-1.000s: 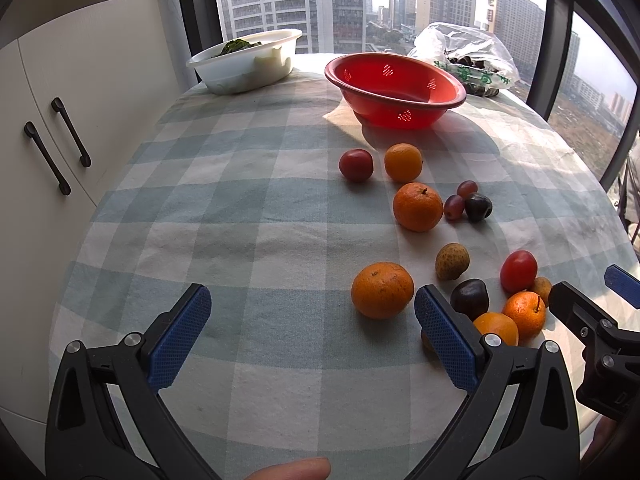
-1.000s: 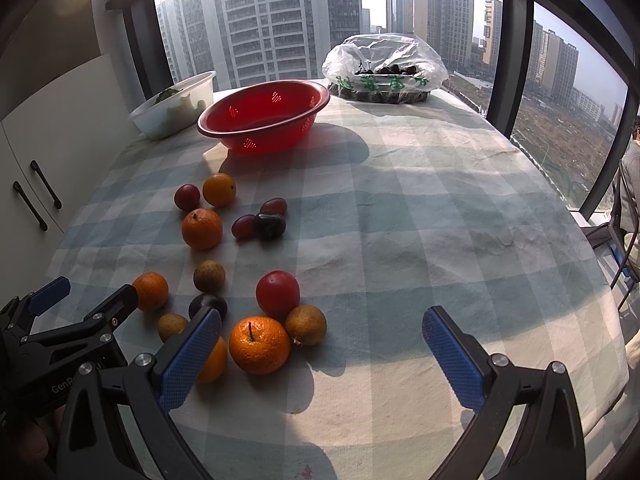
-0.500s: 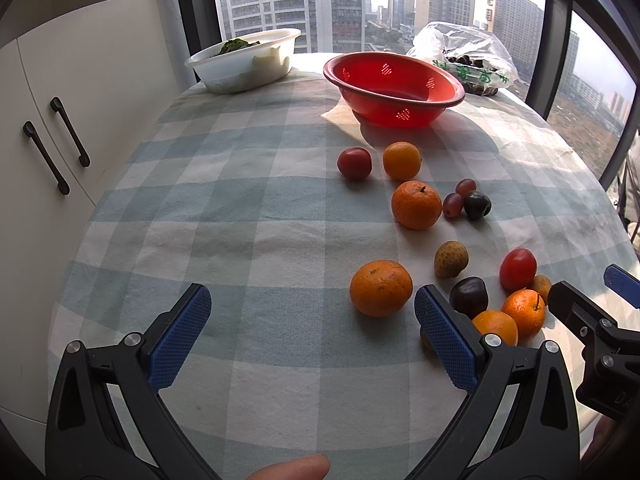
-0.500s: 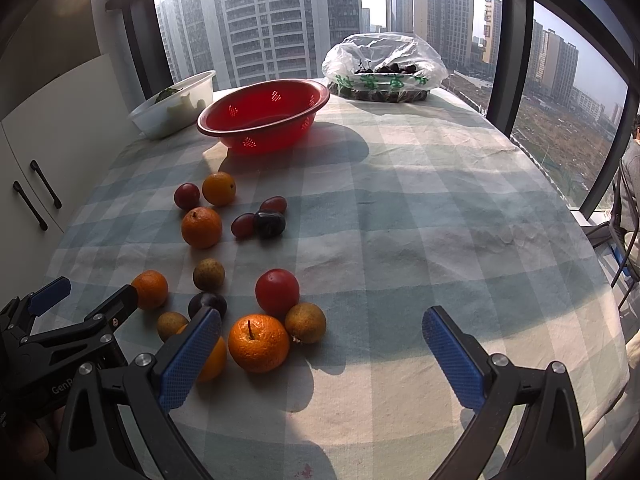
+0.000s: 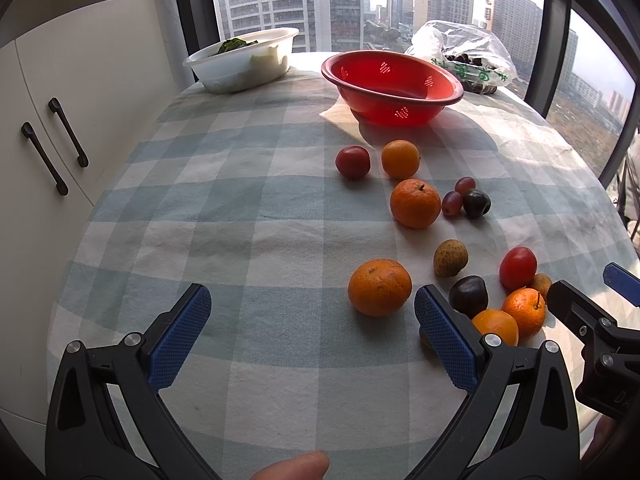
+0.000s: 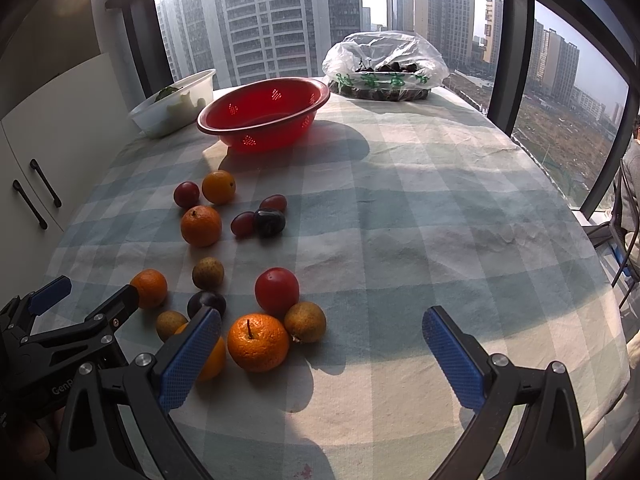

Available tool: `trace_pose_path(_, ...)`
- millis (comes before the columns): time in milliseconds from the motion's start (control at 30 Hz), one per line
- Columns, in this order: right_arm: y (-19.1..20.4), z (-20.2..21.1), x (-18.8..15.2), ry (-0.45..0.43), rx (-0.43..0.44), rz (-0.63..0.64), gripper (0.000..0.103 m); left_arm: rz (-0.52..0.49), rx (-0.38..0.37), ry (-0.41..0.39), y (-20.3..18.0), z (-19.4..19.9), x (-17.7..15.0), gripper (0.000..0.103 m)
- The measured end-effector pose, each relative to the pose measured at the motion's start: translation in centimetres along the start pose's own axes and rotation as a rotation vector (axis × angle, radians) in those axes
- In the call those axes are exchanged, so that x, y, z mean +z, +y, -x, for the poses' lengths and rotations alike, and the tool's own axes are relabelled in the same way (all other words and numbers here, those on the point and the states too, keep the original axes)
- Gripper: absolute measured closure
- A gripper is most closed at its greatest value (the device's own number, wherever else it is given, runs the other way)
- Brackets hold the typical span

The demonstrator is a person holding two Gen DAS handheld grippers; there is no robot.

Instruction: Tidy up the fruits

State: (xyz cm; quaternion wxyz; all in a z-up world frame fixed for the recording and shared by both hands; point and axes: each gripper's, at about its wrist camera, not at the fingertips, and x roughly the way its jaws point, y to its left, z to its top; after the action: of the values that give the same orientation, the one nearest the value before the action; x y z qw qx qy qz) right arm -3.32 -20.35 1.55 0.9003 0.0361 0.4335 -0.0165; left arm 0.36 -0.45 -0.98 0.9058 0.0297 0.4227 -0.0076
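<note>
Several fruits lie loose on the checked tablecloth: oranges, red tomatoes, dark plums, grapes and brown longans. In the left wrist view my left gripper (image 5: 312, 320) stands open above the cloth, its right pad just beside a large orange (image 5: 379, 287). A red colander basket (image 5: 390, 85) stands at the back. In the right wrist view my right gripper (image 6: 322, 350) is open, with a stemmed orange (image 6: 258, 342) and a longan (image 6: 305, 322) between its fingers' span, just ahead. A red tomato (image 6: 277, 290) sits behind them. The left gripper (image 6: 82, 294) shows at the lower left.
A white bowl (image 5: 244, 60) with greens stands at the back left. A plastic bag (image 6: 386, 66) of dark fruit sits at the back right. White cabinet doors (image 5: 60, 120) flank the table's left edge. A fingertip (image 5: 296, 466) shows at the bottom edge.
Both grippers have barely shifted; the scene sits almost the same in both views. Nothing was taken hold of or let go.
</note>
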Motion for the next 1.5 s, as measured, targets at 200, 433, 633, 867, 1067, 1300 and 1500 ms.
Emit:
trace_pose_path(200, 0.0, 0.0, -0.1, 0.001, 0.0, -0.001, 0.0, -0.001, -0.001, 0.0, -0.1, -0.1, -0.1, 0.0)
trace_pose_path(433, -0.1, 0.1, -0.1, -0.001, 0.011, -0.004, 0.0, -0.011, -0.032, 0.003, -0.4, -0.2, -1.4, 0.0)
trace_pose_path(633, -1.2, 1.1, -0.7, -0.056, 0.122, -0.01, 0.0, -0.011, -0.248, -0.038, 2.3, 0.1, -1.4, 0.0)
trace_pose_path(867, -1.9, 1.6, -1.4, -0.088, 0.217, -0.002, 0.005, -0.14, -0.307, 0.029, 3.5, -0.5, -1.7, 0.0)
trace_pose_path(1067, -1.8, 2.3, -2.1, -0.095, 0.314, 0.016, 0.016, -0.321, -0.36, -0.004, 2.2, -1.1, -0.7, 0.0)
trace_pose_path(1300, -1.0, 2.8, -3.4, -0.084, 0.382, 0.047, 0.029, -0.572, -0.47, 0.003, 0.3, -2.6, 0.8, 0.009)
trace_pose_path(1500, 0.6, 2.3, -3.7, -0.055, 0.405, 0.109, 0.04, -0.666, -0.505, 0.06, -0.5, -4.5, 0.7, 0.046)
